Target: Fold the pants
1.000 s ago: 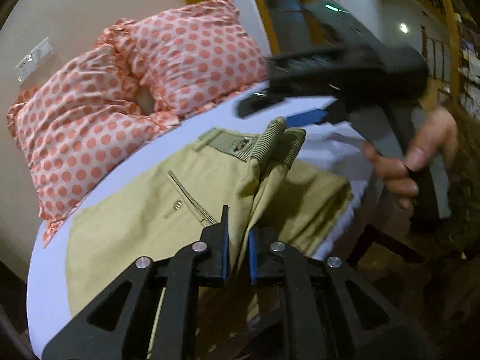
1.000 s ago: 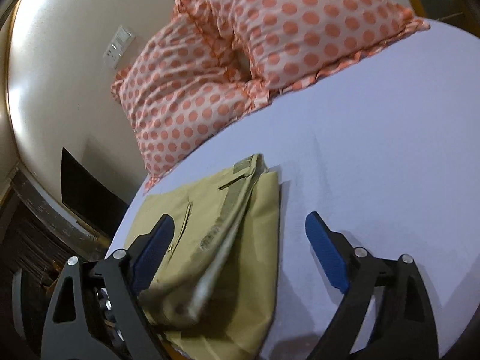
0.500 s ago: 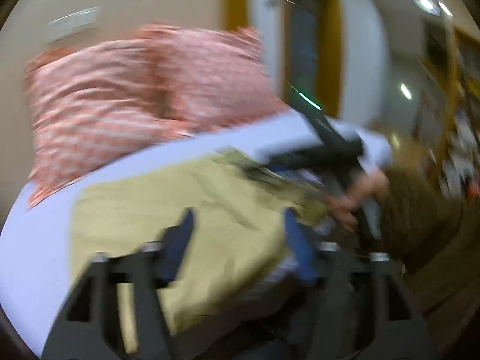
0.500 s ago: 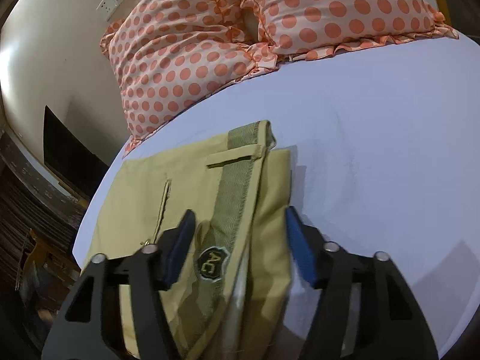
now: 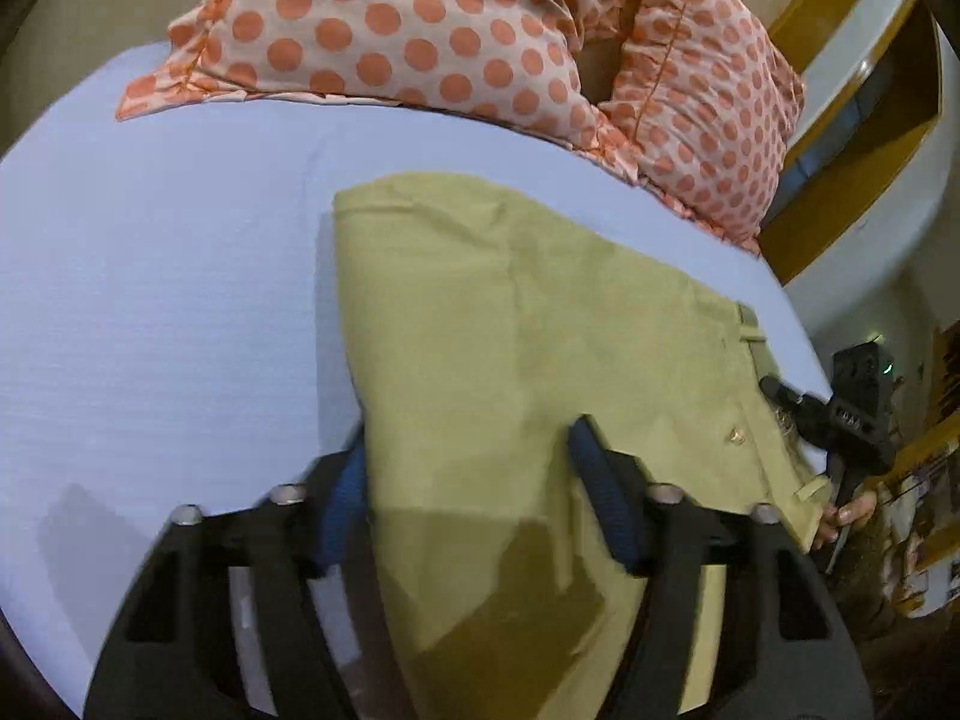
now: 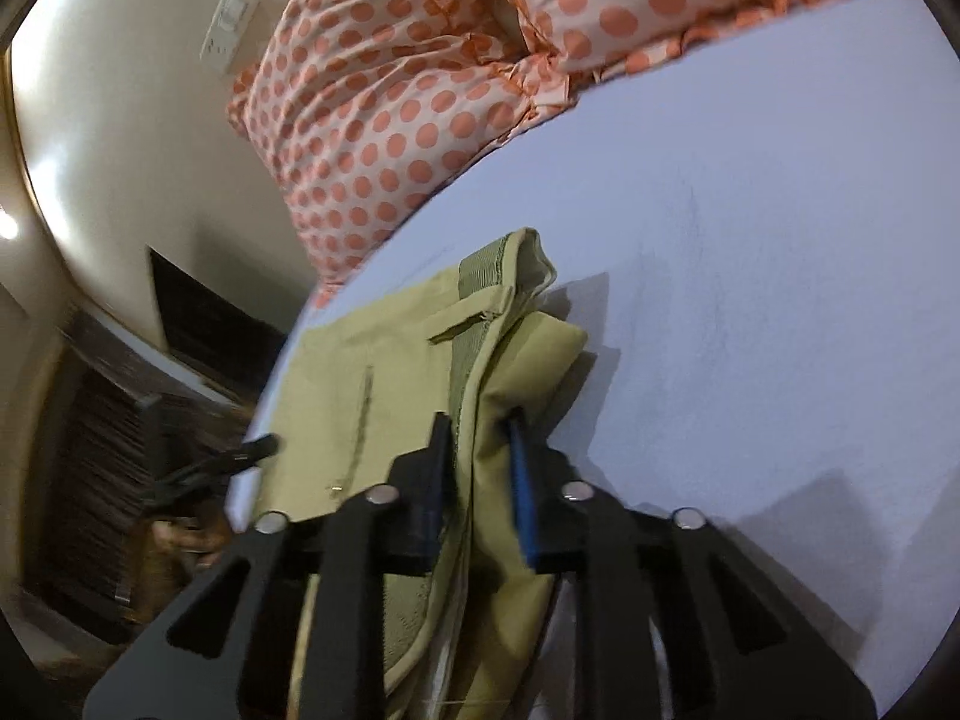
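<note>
Readable text: we find none in either view.
Right gripper [image 5: 864,414]: at 3 o'clock in the left wrist view we see pale raised marks on its black body, too small and blurred to read.
Pants [image 6: 420,396]: at 6 o'clock in the right wrist view we see no badge or tag lettering on the waistband [image 6: 480,276]; the cloth between the jaws hides that part.
Wall plate [image 6: 228,30]: at 11 o'clock in the right wrist view we make out switches but no lettering.
</note>
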A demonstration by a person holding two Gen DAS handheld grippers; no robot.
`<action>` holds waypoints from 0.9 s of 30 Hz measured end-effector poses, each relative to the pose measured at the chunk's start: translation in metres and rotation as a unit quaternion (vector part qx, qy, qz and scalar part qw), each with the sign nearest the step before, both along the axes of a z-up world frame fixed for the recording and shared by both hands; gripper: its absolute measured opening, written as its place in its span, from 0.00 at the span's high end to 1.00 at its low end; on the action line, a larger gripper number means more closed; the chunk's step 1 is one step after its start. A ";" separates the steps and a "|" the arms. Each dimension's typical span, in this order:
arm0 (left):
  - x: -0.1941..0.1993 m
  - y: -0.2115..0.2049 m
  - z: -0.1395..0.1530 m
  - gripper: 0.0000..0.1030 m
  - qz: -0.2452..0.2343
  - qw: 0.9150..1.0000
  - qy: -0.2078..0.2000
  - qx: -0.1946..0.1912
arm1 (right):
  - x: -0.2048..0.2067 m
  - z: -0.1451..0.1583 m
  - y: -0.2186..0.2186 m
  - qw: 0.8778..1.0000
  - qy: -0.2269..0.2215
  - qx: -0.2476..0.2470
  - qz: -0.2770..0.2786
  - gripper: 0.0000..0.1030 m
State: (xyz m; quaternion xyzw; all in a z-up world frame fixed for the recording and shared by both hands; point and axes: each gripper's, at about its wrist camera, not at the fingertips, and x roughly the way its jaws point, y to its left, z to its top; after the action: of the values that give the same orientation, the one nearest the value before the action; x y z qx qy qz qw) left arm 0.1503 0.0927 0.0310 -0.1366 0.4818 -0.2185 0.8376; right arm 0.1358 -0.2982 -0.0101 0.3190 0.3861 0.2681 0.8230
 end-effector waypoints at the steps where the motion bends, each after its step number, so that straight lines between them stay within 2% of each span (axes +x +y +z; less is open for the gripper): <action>1: 0.003 0.002 -0.002 0.82 -0.002 1.000 0.012 -0.019 | 0.001 -0.001 -0.001 1.000 0.005 0.012 0.001 0.85; 2: 0.005 0.003 -0.005 0.91 -0.005 0.999 0.022 -0.032 | 0.002 0.000 -0.002 1.000 0.009 0.020 0.002 0.86; 3: 0.007 0.004 -0.004 0.93 -0.002 0.999 0.025 -0.032 | 0.004 0.004 -0.002 1.000 0.010 0.027 0.003 0.87; 5: 0.009 -0.006 0.007 0.94 -0.006 1.000 0.007 0.001 | 0.009 0.013 -0.002 0.999 0.005 0.034 0.006 0.88; 7: 0.016 -0.015 0.020 0.94 -0.008 1.000 -0.013 0.018 | 0.020 0.028 -0.002 0.999 -0.006 0.034 0.009 0.89; 10: 0.037 -0.026 0.040 0.94 0.001 0.999 -0.046 0.028 | 0.045 0.056 -0.002 1.000 -0.030 0.009 -0.001 0.90; 12: 0.055 -0.038 0.052 0.94 0.012 0.996 -0.080 0.046 | 0.066 0.072 -0.005 0.999 -0.050 -0.007 -0.015 0.90; 14: 0.084 -0.056 0.052 0.94 0.026 0.991 -0.100 0.079 | 0.089 0.082 -0.008 0.996 -0.064 -0.036 -0.043 0.90; 15: 0.096 -0.056 0.047 0.93 0.031 0.990 -0.100 0.095 | 0.100 0.081 -0.009 0.995 -0.062 -0.051 -0.057 0.90; 16: 0.115 -0.064 0.035 0.92 0.040 0.986 -0.087 0.134 | 0.111 0.077 -0.009 0.994 -0.054 -0.069 -0.069 0.89; 17: 0.123 -0.065 0.027 0.89 0.044 0.985 -0.073 0.149 | 0.122 0.070 -0.008 0.992 -0.039 -0.091 -0.077 0.87; 18: 0.131 -0.066 0.019 0.82 0.048 0.984 -0.054 0.161 | 0.133 0.057 -0.005 0.988 -0.008 -0.127 -0.085 0.82; 20: 0.127 -0.057 0.020 0.77 0.060 0.985 -0.056 0.149 | 0.137 0.044 -0.004 0.978 0.032 -0.182 -0.097 0.71; 21: 0.121 -0.051 0.025 0.77 0.065 0.984 -0.065 0.151 | 0.131 0.044 -0.006 0.977 0.027 -0.185 -0.100 0.70; 22: 0.110 -0.042 0.032 0.77 0.068 0.983 -0.078 0.149 | 0.122 0.049 -0.009 0.978 0.012 -0.181 -0.107 0.68; 24: 0.091 -0.028 0.044 0.70 0.061 0.987 -0.093 0.113 | 0.103 0.061 -0.012 0.982 -0.022 -0.157 -0.105 0.48; 26: 0.072 -0.023 0.048 0.65 0.028 0.994 -0.091 0.057 | 0.092 0.067 -0.005 0.987 -0.044 -0.133 -0.081 0.41; 27: 0.067 -0.029 0.047 0.62 0.010 0.995 -0.085 0.046 | 0.090 0.066 0.004 0.989 -0.044 -0.126 -0.057 0.39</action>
State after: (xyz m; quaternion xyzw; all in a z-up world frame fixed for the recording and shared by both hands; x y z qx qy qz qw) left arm 0.2175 0.0639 0.0783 -0.0839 0.4173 -0.1983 0.8829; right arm 0.2253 -0.2943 0.0559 0.2219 0.3615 0.1837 0.8868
